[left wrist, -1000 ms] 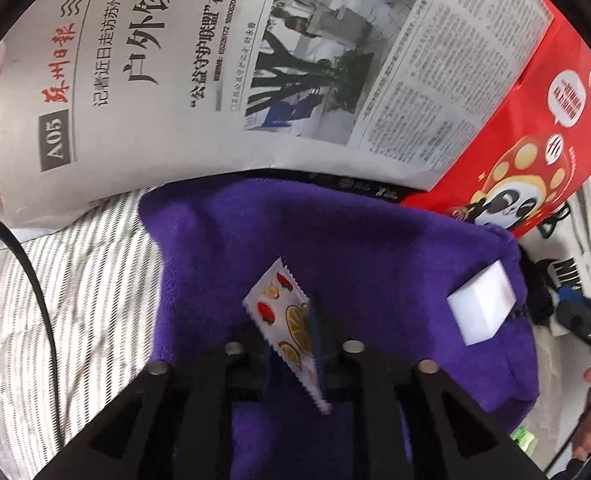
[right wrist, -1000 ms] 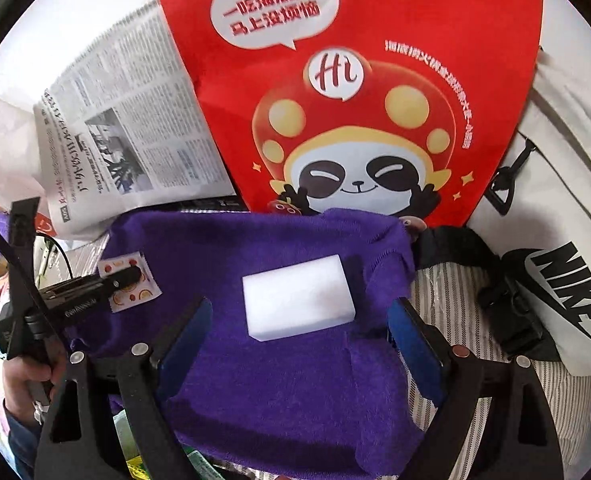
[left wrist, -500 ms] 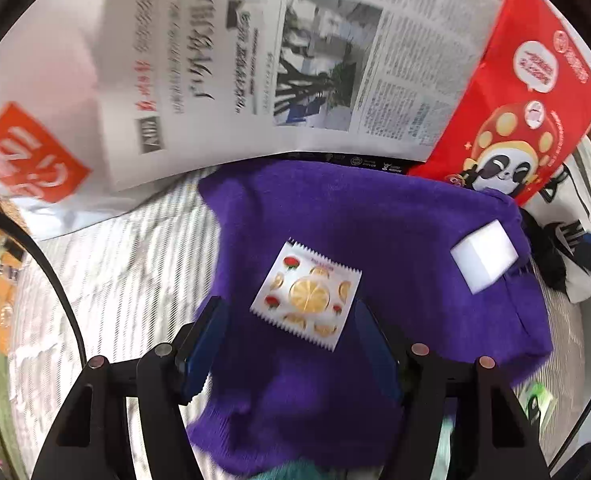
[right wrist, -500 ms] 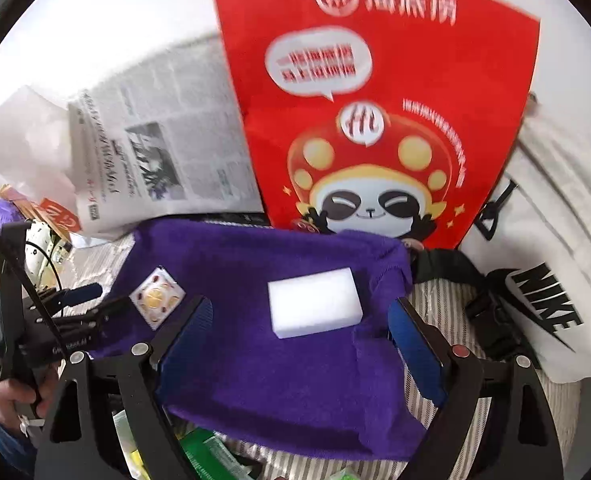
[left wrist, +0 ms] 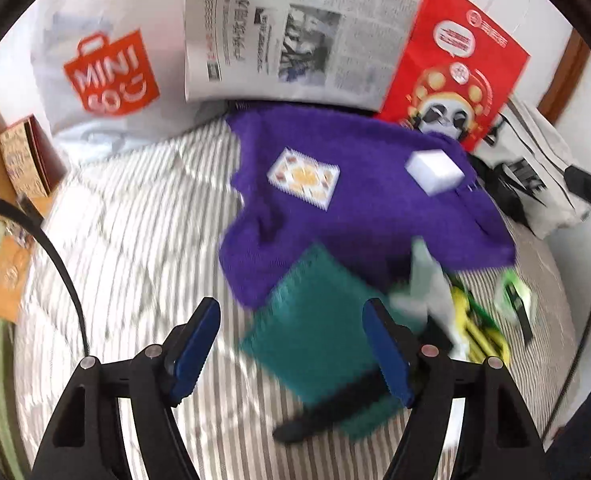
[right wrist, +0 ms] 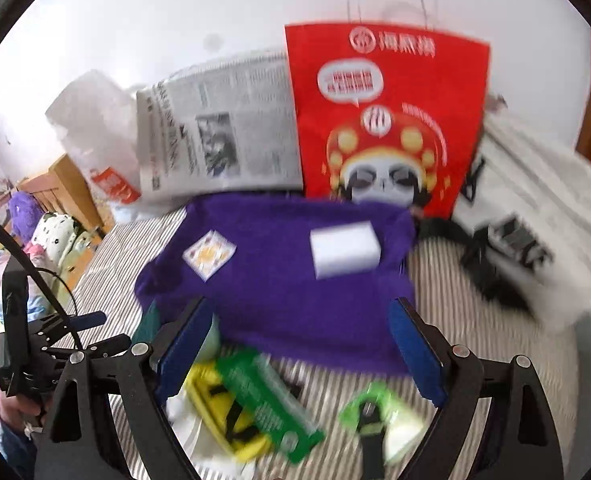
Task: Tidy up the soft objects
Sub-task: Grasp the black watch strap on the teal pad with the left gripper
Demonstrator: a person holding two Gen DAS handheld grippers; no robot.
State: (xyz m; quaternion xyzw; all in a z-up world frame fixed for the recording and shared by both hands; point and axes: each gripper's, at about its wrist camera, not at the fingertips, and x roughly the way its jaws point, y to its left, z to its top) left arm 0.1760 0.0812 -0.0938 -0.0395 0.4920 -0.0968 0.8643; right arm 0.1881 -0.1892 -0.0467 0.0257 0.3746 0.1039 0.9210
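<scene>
the left tongs (left wrist: 291,344) angle steeply down over a striped bed (left wrist: 143,240), their blue-padded jaws spread and opening wider, with nothing pinched; between them, lower in the frame, lies a teal cloth (left wrist: 319,340) (blurred, its far corner overlapping the purple towel's near edge). the right tongs (right wrist: 299,348) tilt down less steeply, jaws spread wide and empty, framing the near edge of the purple towel (right wrist: 287,280).

the towel lies flat on the bed in front of a newspaper (left wrist: 295,36) and a red paper bag with a panda print (left wrist: 451,68), both propped upright against the wall. on the towel rest a small fruit-print sachet (left wrist: 304,178) toward its left side and a white sponge block (left wrist: 434,171) toward its right, well apart from each other and from either pair of tongs.

in the right wrist view the left tongs show at the far left, held low by a hand (right wrist: 19,408) that is mostly hidden behind the handle. just below the right tongs lie a green packet (right wrist: 263,400) over a yellow one (right wrist: 219,412), and a smaller green-and-white packet (right wrist: 375,412) beside them (all smeared by blur). a white minisо-style shopping bag (left wrist: 107,68) leans left of the newspaper, and a white bag with black lettering (right wrist: 535,240) sits right of the red one.
</scene>
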